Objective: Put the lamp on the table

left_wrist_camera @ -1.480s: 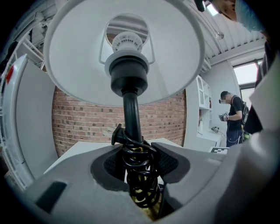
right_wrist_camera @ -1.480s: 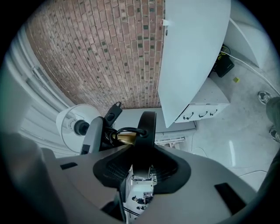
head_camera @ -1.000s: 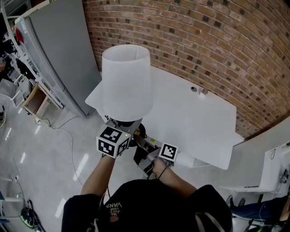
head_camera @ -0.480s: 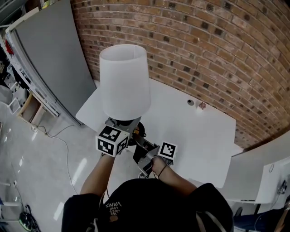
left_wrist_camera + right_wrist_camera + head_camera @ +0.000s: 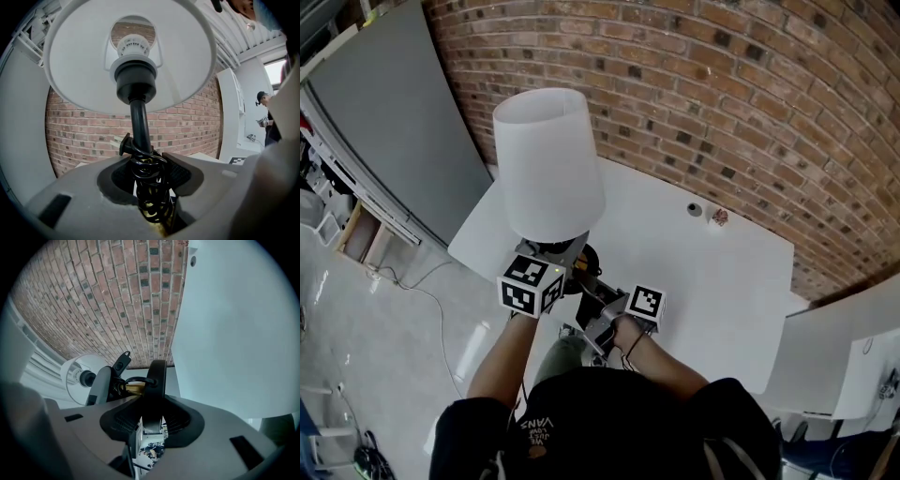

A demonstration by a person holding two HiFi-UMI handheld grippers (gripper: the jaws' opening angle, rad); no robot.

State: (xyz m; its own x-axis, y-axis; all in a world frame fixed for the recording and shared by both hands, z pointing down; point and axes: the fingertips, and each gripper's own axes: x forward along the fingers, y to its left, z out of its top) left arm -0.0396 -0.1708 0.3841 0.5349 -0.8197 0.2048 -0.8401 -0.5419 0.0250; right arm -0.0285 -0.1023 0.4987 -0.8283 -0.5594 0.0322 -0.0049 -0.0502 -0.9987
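The lamp has a white shade (image 5: 546, 164) and a black stem (image 5: 139, 122) with black cable (image 5: 149, 192) wound round its lower part. It hangs in the air over the near left edge of the white table (image 5: 703, 272), shade up and leaning slightly left. My left gripper (image 5: 565, 261) is shut on the cable-wrapped stem, seen from below in the left gripper view (image 5: 150, 176). My right gripper (image 5: 598, 302) is shut on the rim of the lamp's black base (image 5: 156, 380). The right gripper view shows the shade (image 5: 77, 378) beyond.
Two small objects (image 5: 695, 209) (image 5: 719, 217) lie near the table's far edge by the brick wall (image 5: 741, 84). A grey panel (image 5: 394, 122) stands at the left, a white partition (image 5: 844, 337) at the right. A cable (image 5: 417, 272) runs over the floor.
The lamp and both grippers have stayed locked together while the view has closed in on the table. The shade now leans a little more to the left.
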